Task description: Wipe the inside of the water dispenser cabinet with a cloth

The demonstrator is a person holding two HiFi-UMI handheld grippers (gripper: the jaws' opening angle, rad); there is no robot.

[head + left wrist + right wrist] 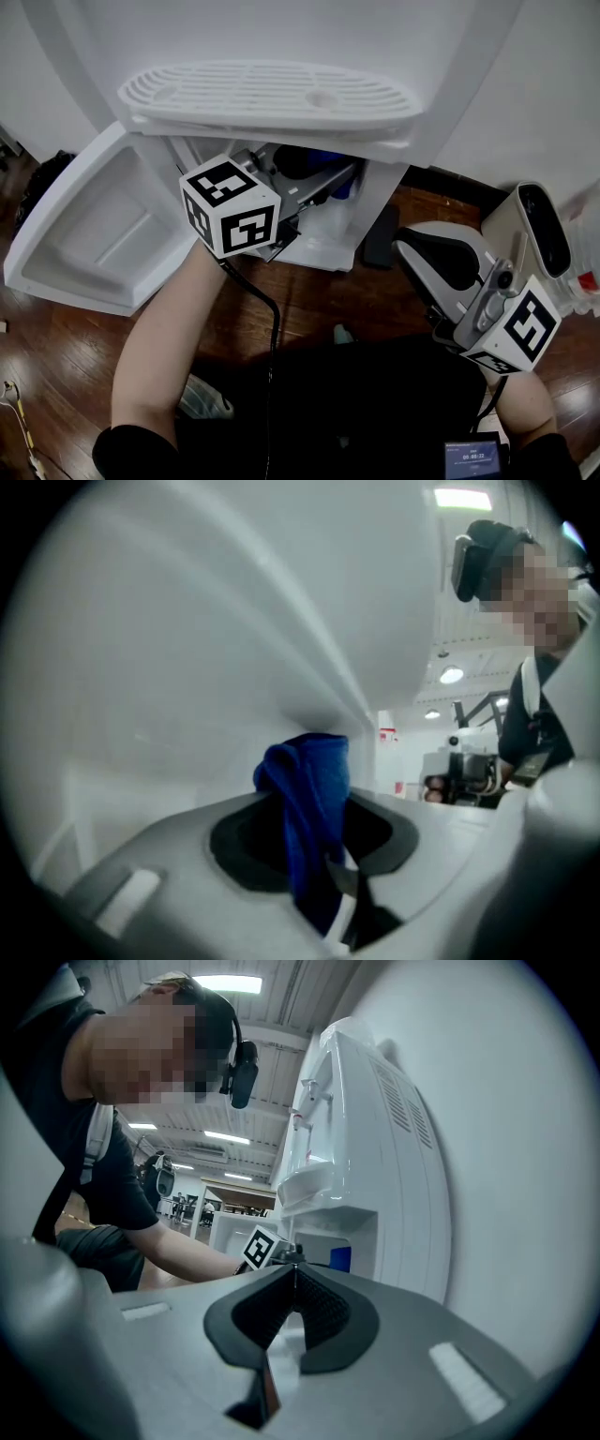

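Note:
The white water dispenser (281,37) stands ahead with its lower cabinet (323,239) open. My left gripper (298,183) reaches level into the cabinet's upper part, shut on a bunched blue cloth (314,161). In the left gripper view the blue cloth (309,799) sticks up between the shut jaws of the left gripper (305,761), close to the white inner wall (187,667). My right gripper (403,242) hovers outside, to the right of the cabinet. In its own view the right gripper (292,1274) is shut and holds nothing, and the cloth (340,1258) shows inside the cabinet.
The cabinet door (94,234) hangs open to the left. The grated drip tray (267,94) juts out above the opening. A white device with a black strip (539,230) stands at the right on the wooden floor (309,309). A cable (267,319) trails from the left gripper.

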